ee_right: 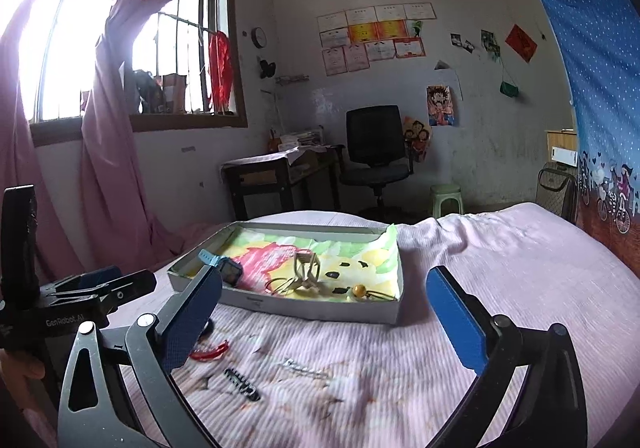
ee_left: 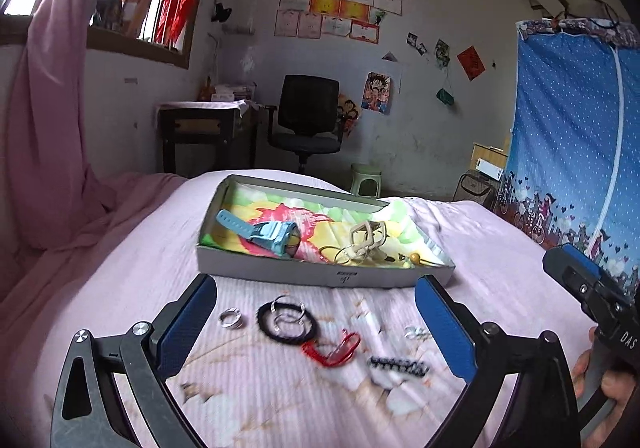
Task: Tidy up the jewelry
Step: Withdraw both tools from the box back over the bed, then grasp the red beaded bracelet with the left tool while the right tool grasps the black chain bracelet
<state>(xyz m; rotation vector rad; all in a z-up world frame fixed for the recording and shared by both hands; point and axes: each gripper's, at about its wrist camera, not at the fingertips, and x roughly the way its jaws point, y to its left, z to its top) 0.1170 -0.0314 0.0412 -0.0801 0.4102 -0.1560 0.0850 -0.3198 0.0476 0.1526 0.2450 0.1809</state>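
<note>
**Between picks: both fingers spread, loose pieces waiting on the bed**

My left gripper and my right gripper both have their blue-padded fingers spread wide with nothing between them. I judge I am between picks: several pieces already lie in the shallow grey cardboard box lined with a bright printed cloth, which sits toward the far edge of the pink ribbed bedspread. In it are the light blue plastic wristwatch at its left end, and the cream angular hair claw with thin wire hoops near its middle.

Still loose on the bed, just in front of the box's near wall, are:
- a small shiny silver ring, hard and round
- a black braided cord bracelet with clear hoops lying on it
- a red plastic hair clip, glossy and curved
- a black toothed hair comb clip

The next move, I think, calls for lowering one pair of fingers over a single piece and pinching it without catching the soft, yielding cloth. The ring lies flat and may slip.
</note>
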